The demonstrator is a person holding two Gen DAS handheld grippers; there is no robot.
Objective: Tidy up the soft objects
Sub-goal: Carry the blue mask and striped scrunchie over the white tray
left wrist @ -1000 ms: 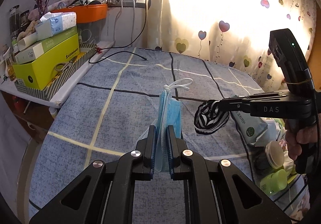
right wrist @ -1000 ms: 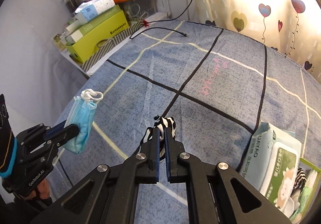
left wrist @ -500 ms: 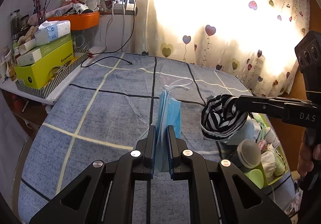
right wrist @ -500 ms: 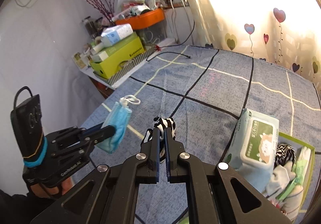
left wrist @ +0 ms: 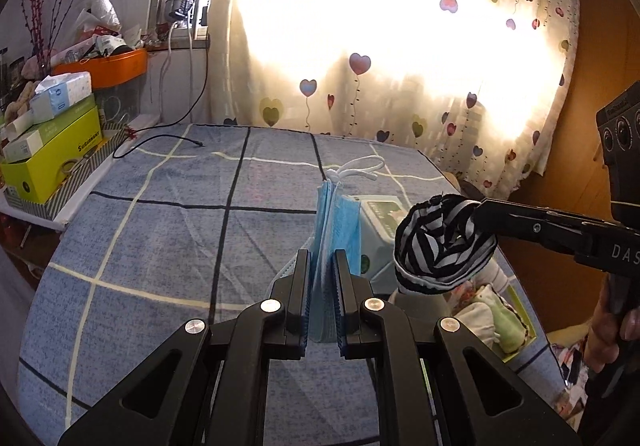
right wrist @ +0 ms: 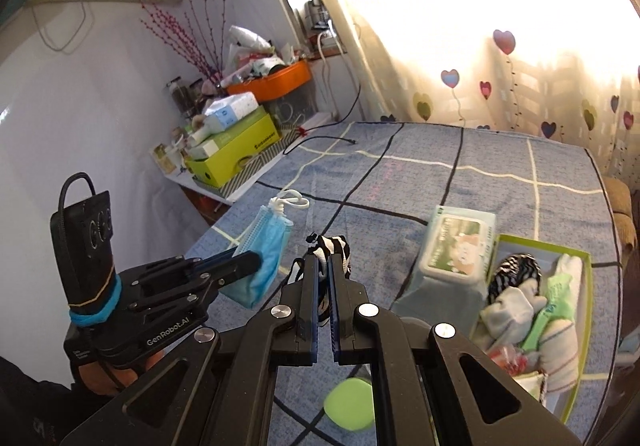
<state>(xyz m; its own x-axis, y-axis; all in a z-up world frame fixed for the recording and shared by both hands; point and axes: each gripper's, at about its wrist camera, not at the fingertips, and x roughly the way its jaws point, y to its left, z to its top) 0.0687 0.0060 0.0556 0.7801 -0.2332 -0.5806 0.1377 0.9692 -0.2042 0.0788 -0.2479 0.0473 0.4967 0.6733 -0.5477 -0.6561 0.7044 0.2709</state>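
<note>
My left gripper (left wrist: 322,262) is shut on a folded blue face mask (left wrist: 334,222) whose white ear loops stick up above it; the same mask (right wrist: 266,246) hangs beside my right fingers. My right gripper (right wrist: 324,266) is shut on a black-and-white striped sock (right wrist: 334,246), and from the left wrist that sock (left wrist: 440,242) hangs in the air to the right of the mask. Both are held above the blue checked bedspread (left wrist: 168,214). A green-rimmed box (right wrist: 582,258) at the right holds several rolled socks and soft items.
A wet-wipes pack (right wrist: 456,246) lies next to the box. A green lid (right wrist: 348,404) sits below my right gripper. A side shelf with a yellow-green carton (left wrist: 48,154), tissue pack and orange bin (left wrist: 108,66) stands at the left. A heart-print curtain (left wrist: 400,86) closes the far side.
Both grippers have lifted and swung right with their loads. The box of socks and the wipes pack have come into fuller view, and the shelf has slid further left.
</note>
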